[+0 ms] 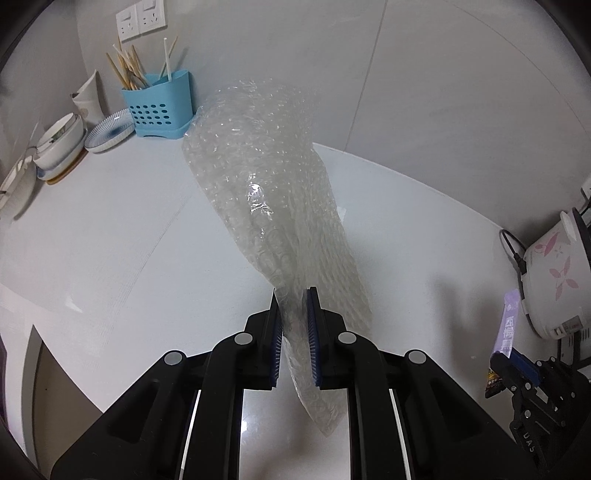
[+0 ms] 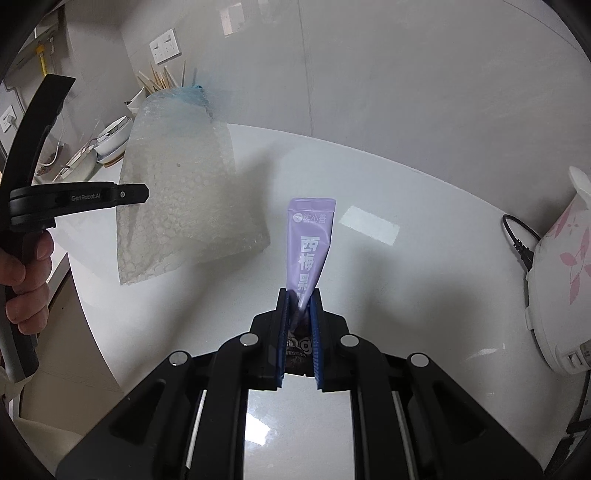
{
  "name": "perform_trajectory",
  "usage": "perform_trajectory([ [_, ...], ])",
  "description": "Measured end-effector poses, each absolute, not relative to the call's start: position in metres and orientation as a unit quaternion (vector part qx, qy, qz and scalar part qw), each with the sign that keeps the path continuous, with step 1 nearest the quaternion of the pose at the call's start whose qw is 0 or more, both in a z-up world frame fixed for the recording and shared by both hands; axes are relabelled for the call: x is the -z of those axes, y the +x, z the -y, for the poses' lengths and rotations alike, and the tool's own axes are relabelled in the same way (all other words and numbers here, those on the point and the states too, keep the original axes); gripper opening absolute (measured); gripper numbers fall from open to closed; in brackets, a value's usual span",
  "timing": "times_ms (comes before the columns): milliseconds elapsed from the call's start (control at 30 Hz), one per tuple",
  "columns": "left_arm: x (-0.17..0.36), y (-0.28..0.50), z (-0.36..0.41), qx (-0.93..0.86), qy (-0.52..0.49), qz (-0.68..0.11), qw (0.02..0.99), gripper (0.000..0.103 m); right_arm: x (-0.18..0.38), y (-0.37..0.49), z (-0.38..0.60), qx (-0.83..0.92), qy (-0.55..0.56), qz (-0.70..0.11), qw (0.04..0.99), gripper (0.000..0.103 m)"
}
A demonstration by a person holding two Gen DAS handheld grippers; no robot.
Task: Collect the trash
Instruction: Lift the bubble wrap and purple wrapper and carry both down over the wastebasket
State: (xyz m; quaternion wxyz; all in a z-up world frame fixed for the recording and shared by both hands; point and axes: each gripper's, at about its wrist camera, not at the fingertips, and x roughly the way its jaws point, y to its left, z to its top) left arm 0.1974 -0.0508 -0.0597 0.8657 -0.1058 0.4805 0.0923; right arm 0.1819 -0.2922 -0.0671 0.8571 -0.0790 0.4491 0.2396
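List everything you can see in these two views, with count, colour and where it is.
Clear bubble wrap sheet: one, transparent, held above the white countertop.
Purple snack sachet: one, lilac with white print, held.
Blue plastic utensil caddy: one, back corner, holding chopsticks.
Stacked ceramic bowls and plates: several, white and blue, far left.
White floral rice cooker: one, right edge.
Wall sockets: two, white.
Left gripper: black, shut on bubble wrap.
Right gripper: black, shut on sachet.
Hand: one, gripping handle.
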Motion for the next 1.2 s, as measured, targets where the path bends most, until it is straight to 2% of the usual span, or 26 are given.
perform_trajectory([
  [667, 0.016, 0.066, 0.020, 0.015, -0.063, -0.436, 0.898, 0.012, 0.027, 0.042, 0.230, -0.144, -0.041, -0.410, 0.900, 0.010],
  [1000, 0.021, -0.038, -0.023, 0.062, -0.030, -0.434, 0.898, 0.012, 0.029, -0.068, 0.178, -0.095, -0.016, -0.396, 0.913, 0.010],
  [1200, 0.030, -0.090, -0.041, 0.082, -0.026, -0.444, 0.892, 0.012, 0.041, -0.110, 0.164, -0.084, -0.008, -0.414, 0.906, 0.010],
])
